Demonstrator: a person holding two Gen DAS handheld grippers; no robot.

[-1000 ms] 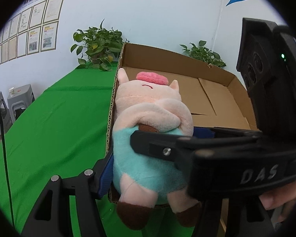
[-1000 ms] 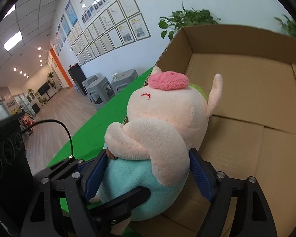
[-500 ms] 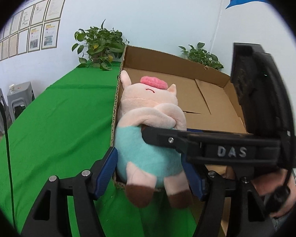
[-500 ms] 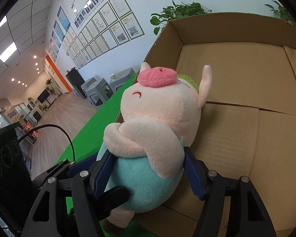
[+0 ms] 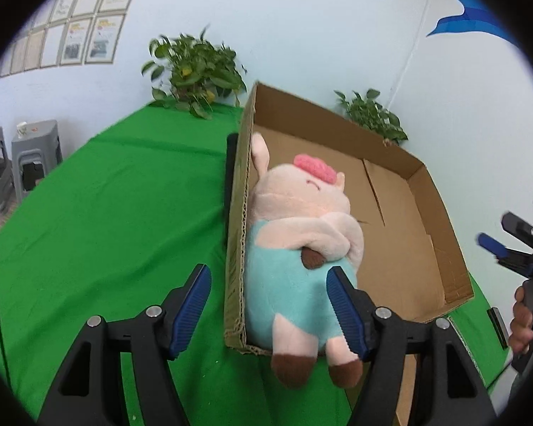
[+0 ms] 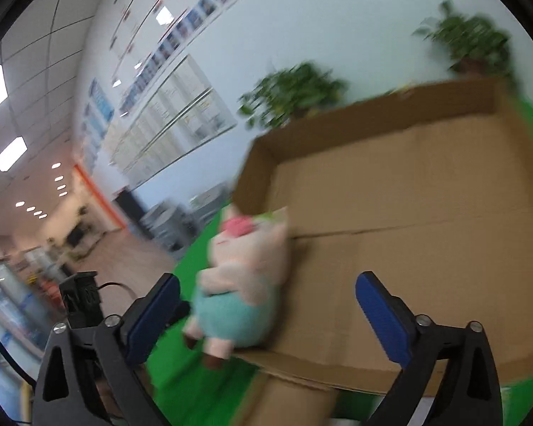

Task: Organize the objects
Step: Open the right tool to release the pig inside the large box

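While both the left gripper (image 5: 268, 312) and right gripper (image 6: 266, 316) stand apart and empty, a plush pig (image 5: 298, 259) lies in the cardboard box (image 5: 426, 191), feet over its near edge, looking light, soft and best pinched around its teal belly.

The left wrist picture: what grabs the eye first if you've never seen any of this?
A plush pig in a teal outfit lies along the left wall of an open cardboard box, its brown feet poking over the near edge. The box sits on a bright green table. Framing the toy are the left gripper's blue-padded fingers, spread wide.
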